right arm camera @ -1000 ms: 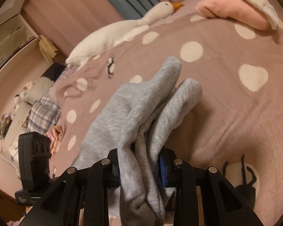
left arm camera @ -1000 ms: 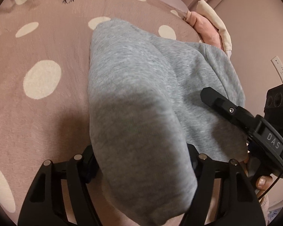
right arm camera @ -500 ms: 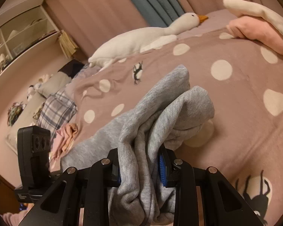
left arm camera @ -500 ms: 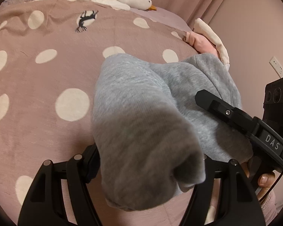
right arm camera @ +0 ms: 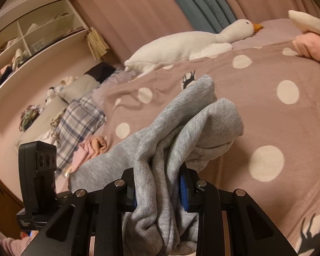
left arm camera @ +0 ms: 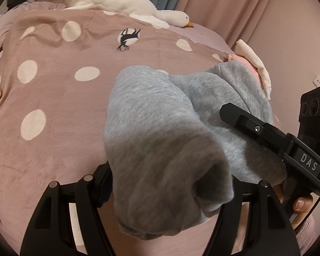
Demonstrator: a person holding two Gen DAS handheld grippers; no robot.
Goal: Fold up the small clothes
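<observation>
on the left, the left gripper (left arm camera: 170, 183) has its two fingers pinched in on a thick bunch of the grey sweatshirt (left arm camera: 160, 132), which spills over the fingers toward the camera and hides the tips. the fabric is lifted above the pink blanket (left arm camera: 53, 85) with the cream dots, and the rest of it runs off to the right, where the other tool's black arm lies across it.

over at the right gripper (right arm camera: 160, 194), the fingers are squeezed nearly together with a folded wad of the same grey sweatshirt (right arm camera: 187, 128) clamped between the blue pads (right arm camera: 183, 189). the cloth sticks up past the tips in two rounded folds and also hangs down below the clamp.

at the far end of the bed a white goose plush (right arm camera: 185, 44) lies along the blanket's edge. further right there's a pink and cream cloth pile (right arm camera: 309, 40).
</observation>
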